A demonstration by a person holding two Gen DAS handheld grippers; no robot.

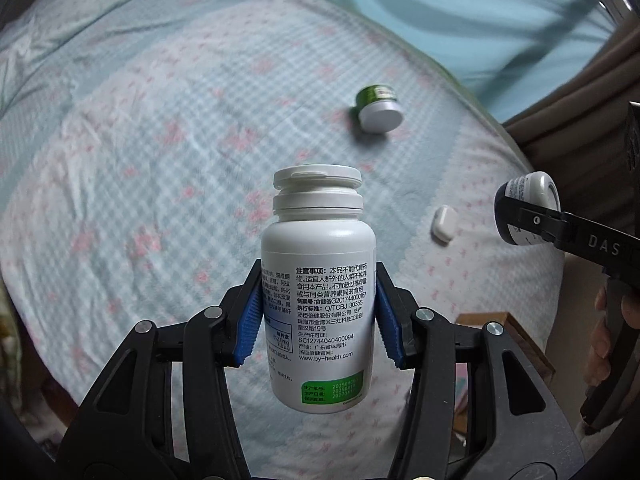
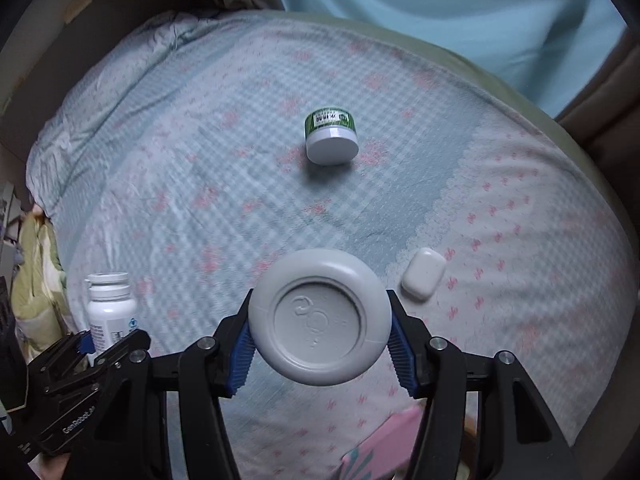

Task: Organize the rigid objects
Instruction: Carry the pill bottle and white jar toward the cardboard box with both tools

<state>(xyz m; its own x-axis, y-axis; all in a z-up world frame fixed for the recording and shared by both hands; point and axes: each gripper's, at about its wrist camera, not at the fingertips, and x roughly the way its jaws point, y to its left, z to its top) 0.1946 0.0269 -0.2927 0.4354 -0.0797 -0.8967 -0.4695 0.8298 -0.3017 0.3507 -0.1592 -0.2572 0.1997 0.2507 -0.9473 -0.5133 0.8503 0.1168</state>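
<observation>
My left gripper point(image 1: 318, 312) is shut on a white supplement bottle point(image 1: 318, 280) with a white cap, held upright above the bed. It also shows in the right wrist view point(image 2: 110, 312) at the lower left. My right gripper point(image 2: 320, 344) is shut on a round grey-white jar point(image 2: 320, 322), its base facing the camera. That jar shows dark blue in the left wrist view point(image 1: 526, 208) at the right edge. A small green jar point(image 2: 330, 138) with a white lid lies on its side on the bed; it also shows in the left wrist view point(image 1: 378, 108). A small white case point(image 2: 424, 274) lies near the bed's right side, also seen in the left wrist view point(image 1: 444, 224).
The bed point(image 2: 200, 168) has a pale blue checked sheet with pink flowers. A light blue curtain point(image 2: 440, 12) hangs behind it. A bunched quilt point(image 1: 80, 12) lies at the far left. A brown wooden piece point(image 1: 516, 340) sits beside the bed's near edge.
</observation>
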